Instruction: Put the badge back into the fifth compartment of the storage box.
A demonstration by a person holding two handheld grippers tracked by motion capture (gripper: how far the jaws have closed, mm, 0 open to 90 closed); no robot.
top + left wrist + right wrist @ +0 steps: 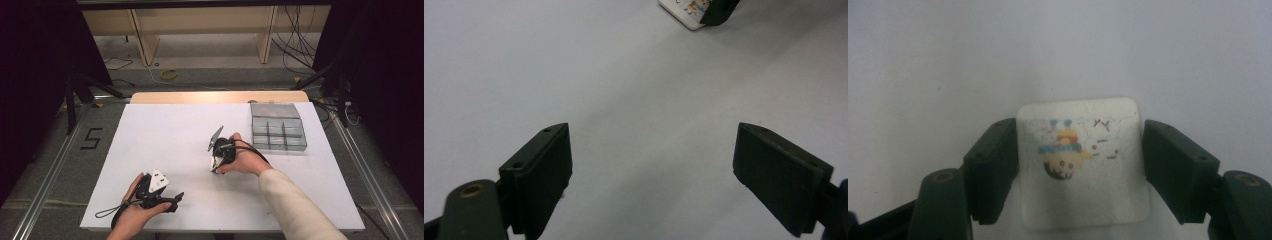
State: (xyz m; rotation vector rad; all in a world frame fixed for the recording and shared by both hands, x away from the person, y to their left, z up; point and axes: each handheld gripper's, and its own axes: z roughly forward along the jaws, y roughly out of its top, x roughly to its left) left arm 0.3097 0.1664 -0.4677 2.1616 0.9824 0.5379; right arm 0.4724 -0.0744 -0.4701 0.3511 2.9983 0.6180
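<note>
Resting low at the near-left of the white table (165, 120), the left gripper (651, 155) is holding its jaws wide with nothing between them. Farther right, the right gripper (1080, 165) is straddling a small white rounded square card with a cartoon print (1083, 160), lying flat mid-table; its left pad looks to be touching the card's edge, the right pad standing just clear. Pinching edgewise risks buckling or sliding the thin card.

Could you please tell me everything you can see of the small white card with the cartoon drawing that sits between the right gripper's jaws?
The small white square card with rounded corners lies flat on the white table top, looking like thin card or plastic. Its face bears a colourful cartoon figure and a few dark marks, upside down in the right gripper view. It sits between the black jaws of the right gripper: one pad meets its edge, while a narrow gap seems to remain at the other.
</note>
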